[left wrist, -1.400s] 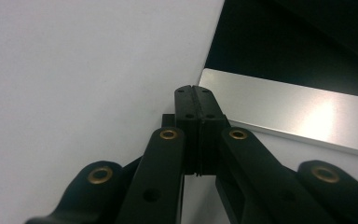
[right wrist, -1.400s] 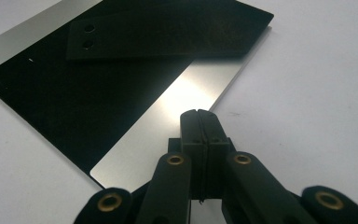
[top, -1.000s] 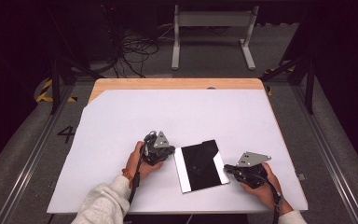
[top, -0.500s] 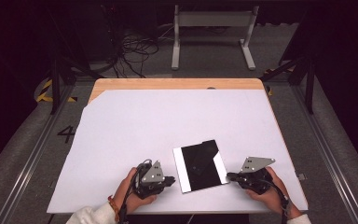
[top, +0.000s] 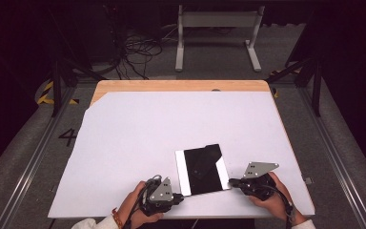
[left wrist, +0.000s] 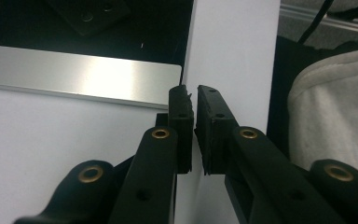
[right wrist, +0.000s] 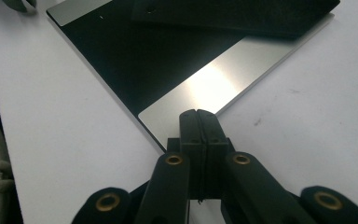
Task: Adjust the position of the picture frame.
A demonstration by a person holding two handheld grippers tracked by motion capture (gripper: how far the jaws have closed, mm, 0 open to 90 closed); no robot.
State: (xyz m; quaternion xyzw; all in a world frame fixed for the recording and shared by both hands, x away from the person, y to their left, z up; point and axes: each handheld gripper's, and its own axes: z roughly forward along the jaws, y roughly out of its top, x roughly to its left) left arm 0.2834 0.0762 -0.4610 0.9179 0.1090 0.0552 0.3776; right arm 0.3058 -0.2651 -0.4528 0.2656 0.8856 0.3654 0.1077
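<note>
While both grippers sit at the near edge of the worktop, notes per view:

High view, plate: flat black and silver plate (top: 201, 169) lies on the white worktop (top: 171, 124), near the near edge, right of centre, slightly skewed. Silver strips run along its left and right sides, black in the middle.
High view, left gripper: left gripper (top: 177, 200) at the near edge, just beside the plate's near-left corner. Jaw state can't be read from here.
High view, right gripper: right gripper (top: 232, 182) points at the plate's near-right corner, tips touching or almost.
High view, writing: a "4" is marked on the floor (top: 68, 137) left of the table. No brand or label legible on the plate.

Left gripper view, jaws: left gripper (left wrist: 193, 95) has a narrow gap between its jaws, nothing in it. Tips sit just short of the silver strip's corner (left wrist: 81, 77), by the worktop's edge. A pale sleeve (left wrist: 335, 116) is off to the side.

Right gripper view, jaws: right gripper (right wrist: 198, 114) has its jaws pressed together, nothing visibly between them. Tips rest at the silver corner of the plate (right wrist: 205, 88); whether they press on it or just overlap it, can't tell.
Right gripper view, extra: a dark matte slab (right wrist: 242, 14) lies across the plate's far part.

Handling, judged: looks thin, rigid, smooth and glossy, so probably slippery and scratch-prone; moderately light. It lies flush, so a pinch needs an edge lifted or slid past the worktop's near edge.
Grip point, judged: take a silver strip at a corner, jaws above and below.
</note>
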